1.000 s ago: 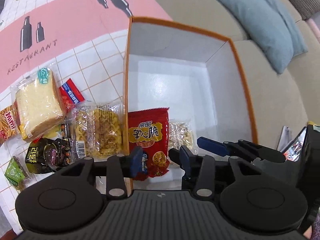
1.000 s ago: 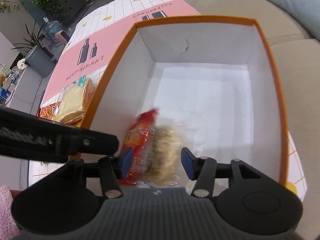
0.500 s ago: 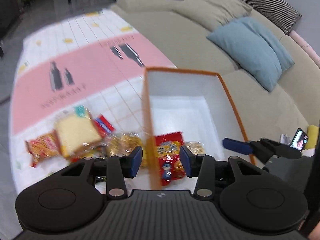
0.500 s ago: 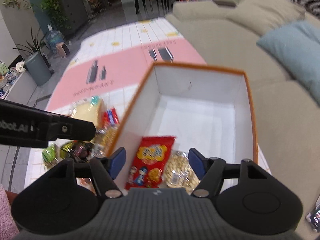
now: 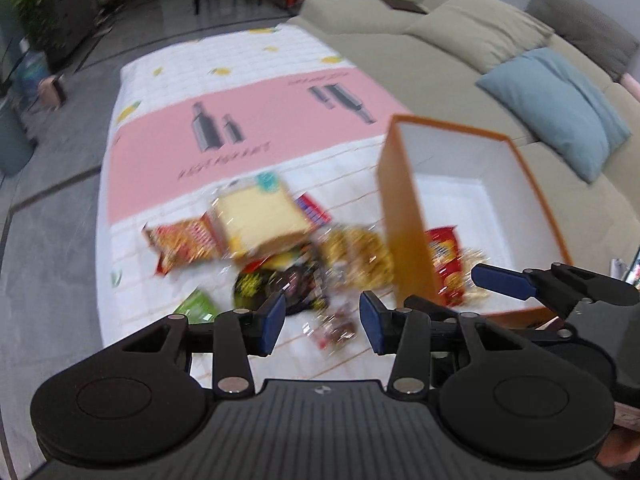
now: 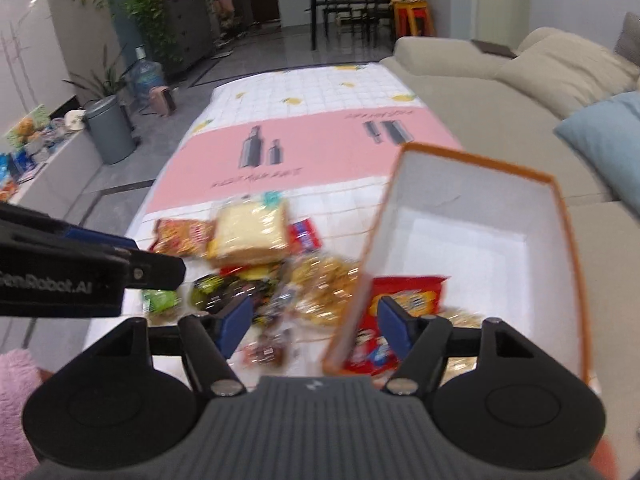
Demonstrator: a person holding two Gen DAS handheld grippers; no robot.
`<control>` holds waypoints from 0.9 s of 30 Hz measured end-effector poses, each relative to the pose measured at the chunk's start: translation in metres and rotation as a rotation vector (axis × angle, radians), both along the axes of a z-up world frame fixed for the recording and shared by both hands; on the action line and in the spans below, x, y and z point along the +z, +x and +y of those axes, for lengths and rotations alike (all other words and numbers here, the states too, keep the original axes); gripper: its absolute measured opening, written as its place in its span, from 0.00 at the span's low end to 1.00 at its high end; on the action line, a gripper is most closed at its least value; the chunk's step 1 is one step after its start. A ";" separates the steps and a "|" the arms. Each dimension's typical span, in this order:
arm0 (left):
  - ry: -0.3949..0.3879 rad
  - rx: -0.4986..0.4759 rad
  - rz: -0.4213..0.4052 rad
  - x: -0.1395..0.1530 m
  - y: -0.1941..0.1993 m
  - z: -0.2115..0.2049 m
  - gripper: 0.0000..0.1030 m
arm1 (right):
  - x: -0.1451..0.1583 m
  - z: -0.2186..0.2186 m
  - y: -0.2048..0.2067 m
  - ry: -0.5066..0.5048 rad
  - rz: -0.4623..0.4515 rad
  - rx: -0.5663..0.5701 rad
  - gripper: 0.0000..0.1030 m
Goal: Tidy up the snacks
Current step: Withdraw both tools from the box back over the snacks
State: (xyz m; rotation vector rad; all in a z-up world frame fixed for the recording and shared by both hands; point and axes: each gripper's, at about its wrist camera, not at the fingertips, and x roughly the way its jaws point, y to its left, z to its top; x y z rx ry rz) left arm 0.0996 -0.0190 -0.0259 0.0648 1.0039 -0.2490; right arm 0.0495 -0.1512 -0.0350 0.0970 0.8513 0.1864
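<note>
An orange box (image 5: 404,216) (image 6: 560,240) with a white inside stands on the table's right side. In its near end lie a red snack packet (image 5: 444,256) (image 6: 408,296) and a clear packet of nuts (image 5: 476,260). Left of the box, a wrapped bread slice (image 5: 256,216) (image 6: 250,232), a yellow cracker packet (image 5: 356,256) and several small packets lie in a loose heap. My left gripper (image 5: 322,324) hangs open above the heap's near edge, holding nothing. My right gripper (image 6: 315,326) hovers over the box's near left corner, its jaws closing a little with nothing gripped.
A white and pink tablecloth (image 5: 256,112) covers the table. A beige sofa (image 5: 440,40) with a blue cushion (image 5: 560,108) runs along the right. Beyond the table's left edge is grey floor with a bin (image 6: 110,128). A pink fluffy thing (image 6: 16,384) shows at lower left.
Both grippers have pulled back and up, away from the box and toward the snack heap. The red packet and the nuts, earlier between the right jaws, now lie in the box.
</note>
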 end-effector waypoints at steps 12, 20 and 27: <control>0.008 0.031 0.010 -0.043 -0.010 0.051 0.50 | -0.039 0.052 -0.002 -0.018 0.015 0.118 0.56; -0.019 0.021 0.052 -0.070 0.003 0.058 0.50 | -0.066 0.077 0.010 -0.155 -0.019 0.151 0.57; 0.012 -0.027 0.032 -0.091 0.020 0.056 0.50 | -0.094 0.096 0.027 -0.369 -0.039 0.161 0.57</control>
